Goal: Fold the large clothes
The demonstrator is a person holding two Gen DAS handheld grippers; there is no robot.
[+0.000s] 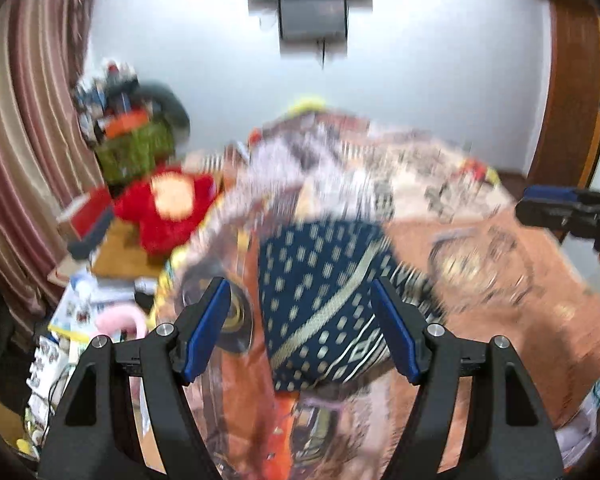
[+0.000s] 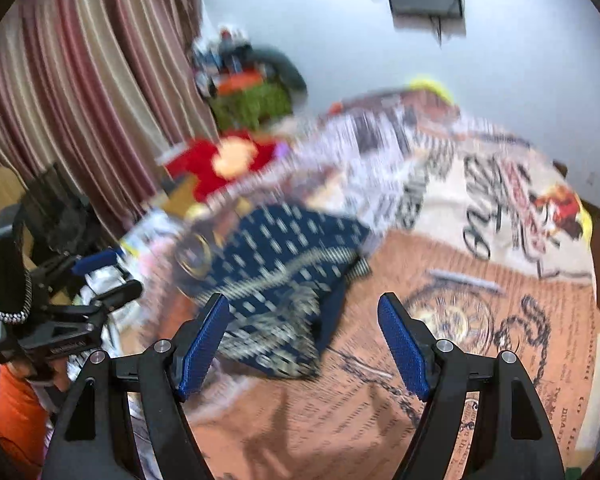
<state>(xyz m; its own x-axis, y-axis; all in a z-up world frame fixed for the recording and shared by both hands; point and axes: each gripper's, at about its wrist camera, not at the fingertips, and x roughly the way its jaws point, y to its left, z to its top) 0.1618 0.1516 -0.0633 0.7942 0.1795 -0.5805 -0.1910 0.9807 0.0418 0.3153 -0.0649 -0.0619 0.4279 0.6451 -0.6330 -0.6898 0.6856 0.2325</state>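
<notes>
From the left wrist, the left gripper stood wide and empty; the folded navy garment lay just ahead, below its fingers. Regrasp an edge squarely.

From the right wrist, the right gripper gaped, holding nothing, garment ahead-left. Blur hid the edges.

Both cameras sit just behind their own grippers and look forward and downward over the bed. The left camera looks out between its blue pads at the dark blue patterned cloth close below, with the other gripper at its right edge. The right camera stands a little further back from the same cloth. Both views share the printed bedspread, the striped curtain, the red soft toy and the white wall.
</notes>
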